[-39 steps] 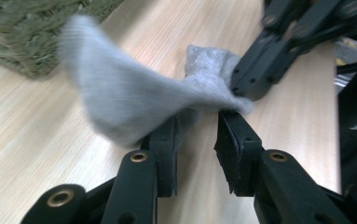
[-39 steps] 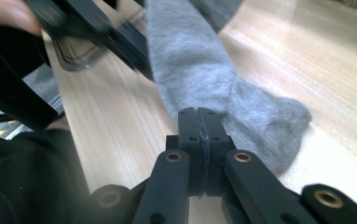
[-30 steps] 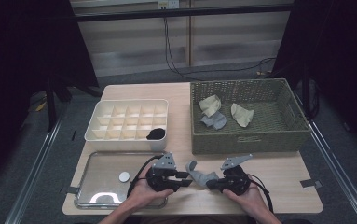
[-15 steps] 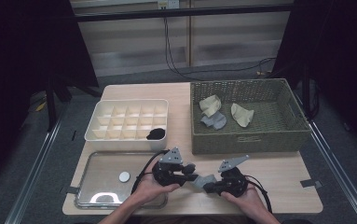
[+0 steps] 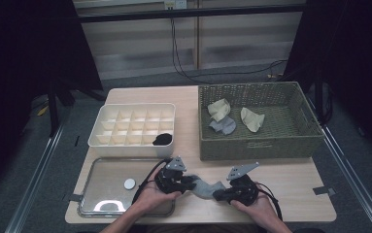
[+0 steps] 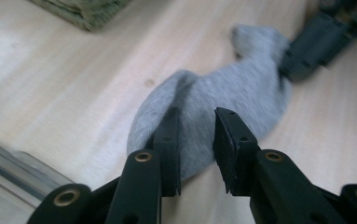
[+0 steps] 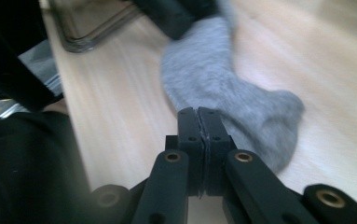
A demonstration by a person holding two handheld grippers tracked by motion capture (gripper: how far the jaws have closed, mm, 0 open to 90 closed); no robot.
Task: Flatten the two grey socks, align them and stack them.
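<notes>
Grey sock lies on the bare wooden table at lower centre of the high view, stretched between the two grippers, just right of the metal tray and well in front of the wicker basket. Right gripper has its jaws pressed together with one end of the sock pinched between them. Left gripper stands with jaws apart, straddling the opposite end of the sock, one jaw bedded against the fabric; no grip is made there yet. Judgement: the step in hand is taking hold of the sock at both ends, presumably to fold or roll it for the white divided box at upper left. The next move calls for closing the left jaws on a full fold of cloth while the right holds firm. Material findings: the sock is soft, matt knit, limp and wavy in outline, likely to sag and slip. The box is rigid plastic with small square cells, one holding a dark item. The basket is coarse woven and holds three more pale socks. The tray is shiny, with a small round disc in it.
</notes>
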